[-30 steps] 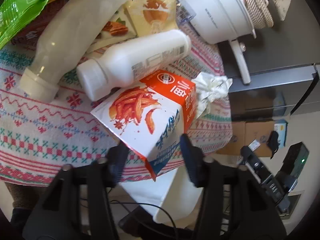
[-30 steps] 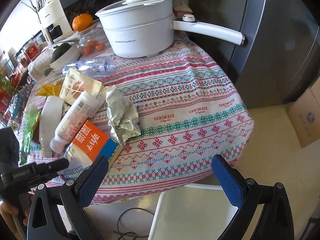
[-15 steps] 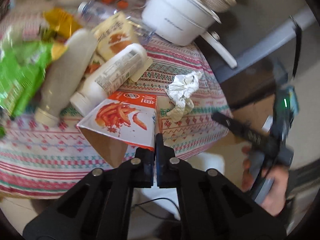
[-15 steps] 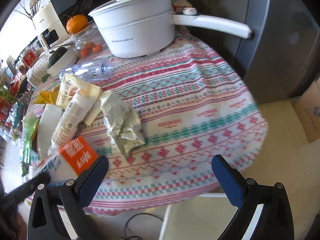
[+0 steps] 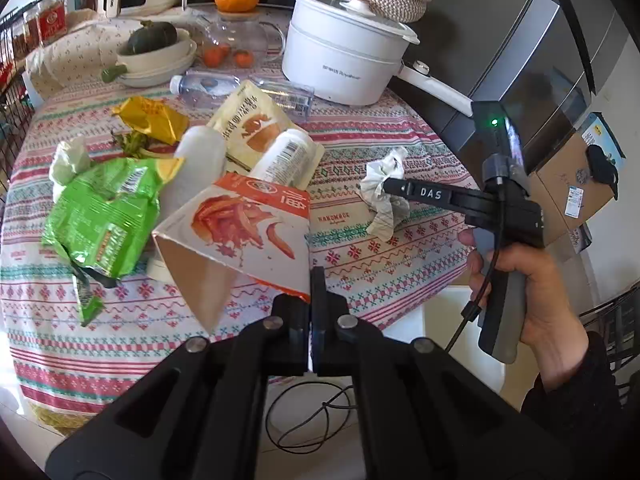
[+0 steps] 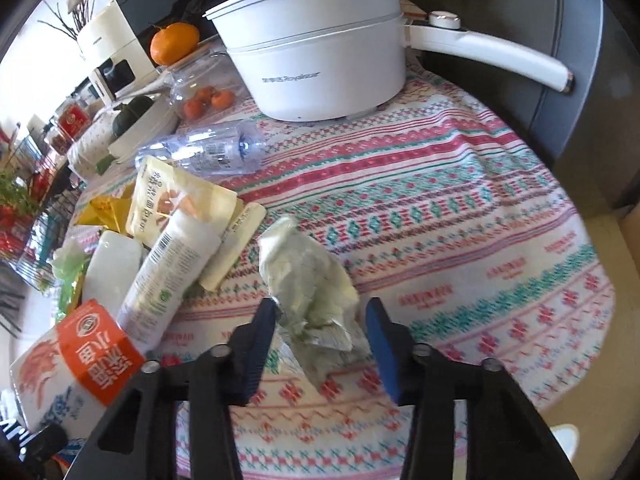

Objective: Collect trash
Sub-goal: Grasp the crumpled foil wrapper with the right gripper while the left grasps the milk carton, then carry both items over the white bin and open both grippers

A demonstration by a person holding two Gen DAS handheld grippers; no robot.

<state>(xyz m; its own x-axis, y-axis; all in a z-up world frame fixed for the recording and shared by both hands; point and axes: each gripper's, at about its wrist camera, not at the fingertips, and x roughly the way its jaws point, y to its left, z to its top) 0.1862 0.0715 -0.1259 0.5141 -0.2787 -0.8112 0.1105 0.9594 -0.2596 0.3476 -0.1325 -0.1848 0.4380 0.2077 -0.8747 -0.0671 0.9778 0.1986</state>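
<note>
Left wrist view: the left hand-held gripper (image 5: 310,292) is pinched tight on the near corner of the orange-and-white carton (image 5: 244,232), a box printed with red strips of food and Chinese characters, its open end tipped toward the left. Beyond the carton, a white bottle (image 5: 286,156) with a printed label lies on a cream snack pouch (image 5: 250,124). To the left sits a crumpled green bag (image 5: 106,208), and farther off a gold wrapper (image 5: 150,120). Off to the right, the right hand-held gripper (image 5: 390,188), with "DAS" in white letters on its side, reaches over the crumpled paper (image 5: 382,196) on the table (image 5: 400,264), whose patterned cloth reads "HANDMADE". Far ahead, a white pot (image 5: 344,68) carries the word "Royalstar", with a clear water bottle (image 5: 208,84) lying to its left.

Right wrist view: the right hand-held gripper (image 6: 322,320) is partly open, blue pads either side of the crumpled paper (image 6: 312,284), which lies on the table (image 6: 460,208) between the fingertips; whether the pads touch it, I cannot tell. To the left, the carton (image 6: 76,356) hangs at the table's edge, orange panel with white characters. The white bottle (image 6: 168,276) shows a barcode. Ahead, the pot (image 6: 320,56) again reads "Royalstar".
</note>
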